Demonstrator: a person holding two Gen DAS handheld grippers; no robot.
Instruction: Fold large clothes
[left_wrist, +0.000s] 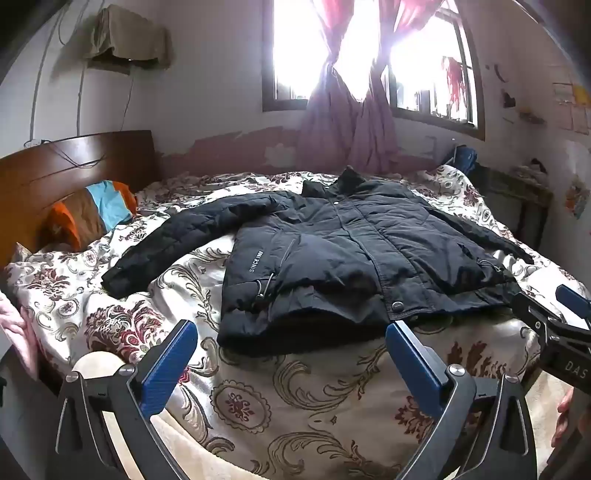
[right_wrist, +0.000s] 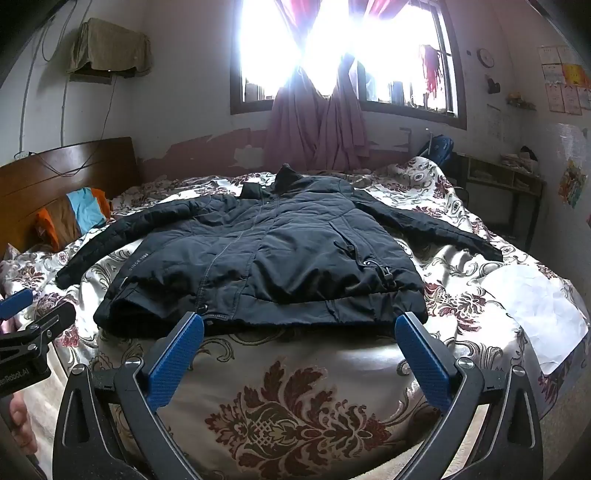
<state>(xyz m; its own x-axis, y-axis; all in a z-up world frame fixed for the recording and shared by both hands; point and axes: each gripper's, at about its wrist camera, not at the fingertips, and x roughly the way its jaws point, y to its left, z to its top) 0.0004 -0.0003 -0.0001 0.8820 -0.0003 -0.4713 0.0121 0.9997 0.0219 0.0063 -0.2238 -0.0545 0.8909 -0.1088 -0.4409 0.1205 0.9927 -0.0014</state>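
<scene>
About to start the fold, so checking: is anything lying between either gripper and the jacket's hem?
Nothing visible. Only bare quilt lies between the left gripper, the right gripper and the jacket hem. Both jaws are open and empty.

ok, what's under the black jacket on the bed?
The black jacket lies flat, front up, sleeves spread, on the floral bedspread, which shows all around it. What lies beneath the jacket's body is covered. Both hand-held grippers are open, short of the hem.
</scene>
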